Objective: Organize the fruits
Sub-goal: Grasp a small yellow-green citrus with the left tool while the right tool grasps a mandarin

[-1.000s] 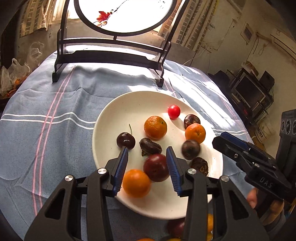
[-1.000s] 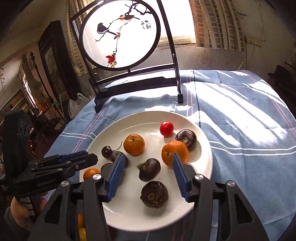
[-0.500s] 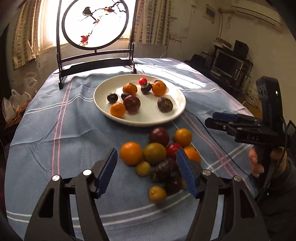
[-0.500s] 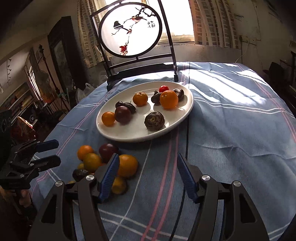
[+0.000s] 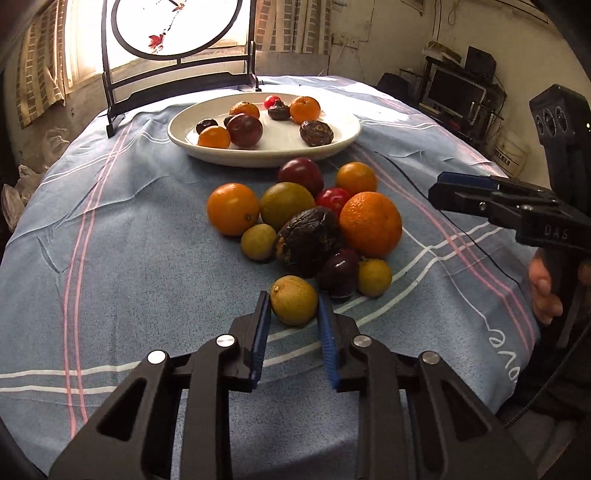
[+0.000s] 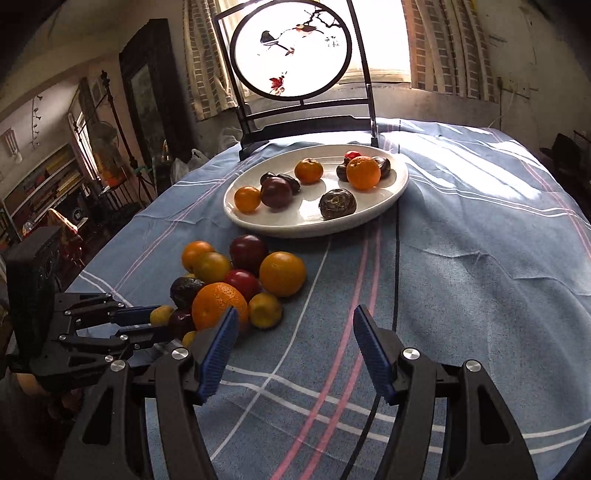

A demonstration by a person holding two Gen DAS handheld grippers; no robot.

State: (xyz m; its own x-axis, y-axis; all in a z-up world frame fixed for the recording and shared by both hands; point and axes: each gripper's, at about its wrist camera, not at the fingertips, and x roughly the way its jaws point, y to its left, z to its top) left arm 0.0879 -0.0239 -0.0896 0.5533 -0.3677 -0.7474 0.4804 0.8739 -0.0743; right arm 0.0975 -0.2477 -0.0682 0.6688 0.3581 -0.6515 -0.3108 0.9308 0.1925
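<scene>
A white plate [image 5: 343,138] [image 6: 400,184] holds several fruits at the far side of the table. A pile of loose fruits lies on the blue cloth in front of it, among them a big orange [image 5: 370,223] [image 6: 218,304] and a dark wrinkled fruit [image 5: 308,240]. My left gripper [image 5: 293,308] [image 6: 157,323] has its jaws narrowed around a small yellow-green fruit [image 5: 294,300] at the pile's near edge, pads touching or nearly touching it. My right gripper [image 6: 295,332] [image 5: 458,188] is open and empty, right of the pile.
A black stand with a round painted screen [image 6: 291,51] [image 5: 177,26] stands behind the plate. A black cable [image 6: 397,258] runs across the cloth right of the pile. Furniture and a monitor [image 5: 454,90] surround the table.
Both grippers pulled back from the plate to the loose pile. My left gripper dropped low and narrowed its jaws around the small yellow-green fruit. The right gripper stays open.
</scene>
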